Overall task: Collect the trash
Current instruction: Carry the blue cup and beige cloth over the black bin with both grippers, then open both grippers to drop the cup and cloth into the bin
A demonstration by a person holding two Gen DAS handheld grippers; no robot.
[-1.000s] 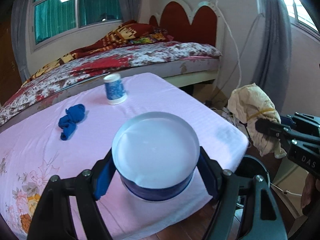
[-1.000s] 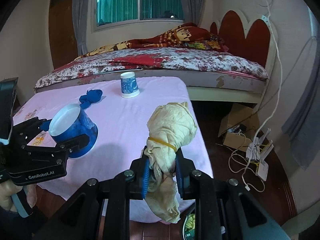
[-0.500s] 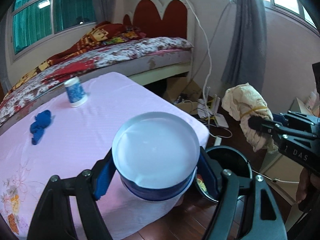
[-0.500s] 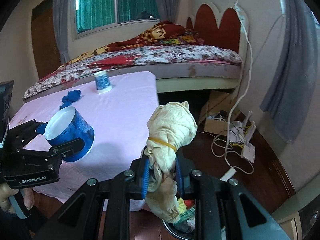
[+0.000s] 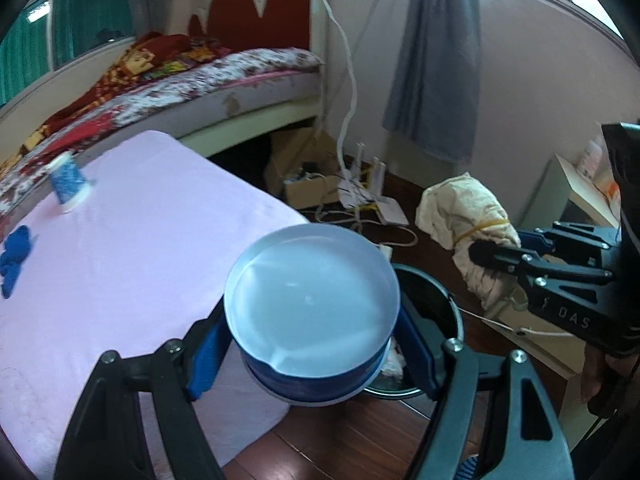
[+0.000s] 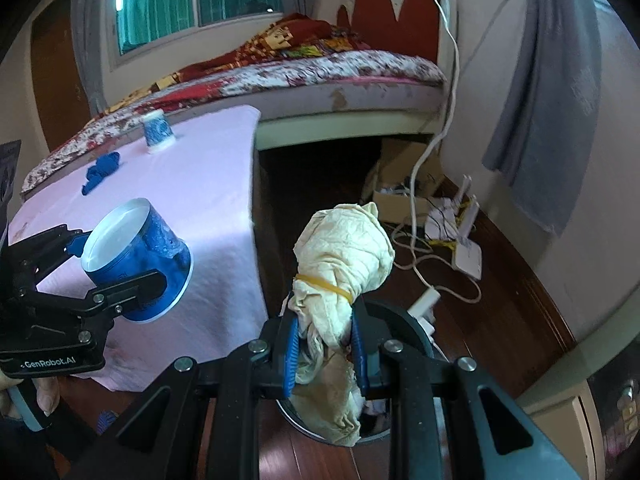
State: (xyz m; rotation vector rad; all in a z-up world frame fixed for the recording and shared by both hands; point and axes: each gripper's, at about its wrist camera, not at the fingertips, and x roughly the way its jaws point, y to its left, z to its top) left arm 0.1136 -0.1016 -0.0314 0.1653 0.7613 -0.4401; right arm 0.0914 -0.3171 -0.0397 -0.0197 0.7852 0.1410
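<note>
Both hands had swung away from the middle of the bench toward its right-hand corner, so the bed slid off to the left and the black bin (image 5: pixel 440 312) on the floor came into sight. At the far left edge of the bench (image 5: pixel 120 248) a crumpled blue scrap (image 5: pixel 14 252) and an upturned blue cup (image 5: pixel 68 184) lay well apart, uncollected. The left tongs (image 5: pixel 316 344) were clamped around a second blue cup (image 5: pixel 312 308), gripped across its wall on its side, mouth toward the camera, probably so it could drop straight down; it hung past the bench corner, partly over the bin's near rim. To the right, the right tongs (image 6: pixel 325 350) were squeezed together on the tail of a cream paper bundle (image 6: pixel 344 252) tied with a yellow rubber band (image 6: pixel 324 282), held just below the band, likely because the loose end is easiest to pinch. Its lower end dangled into the bin's mouth (image 6: pixel 404 320), seemingly ready for release.
</note>
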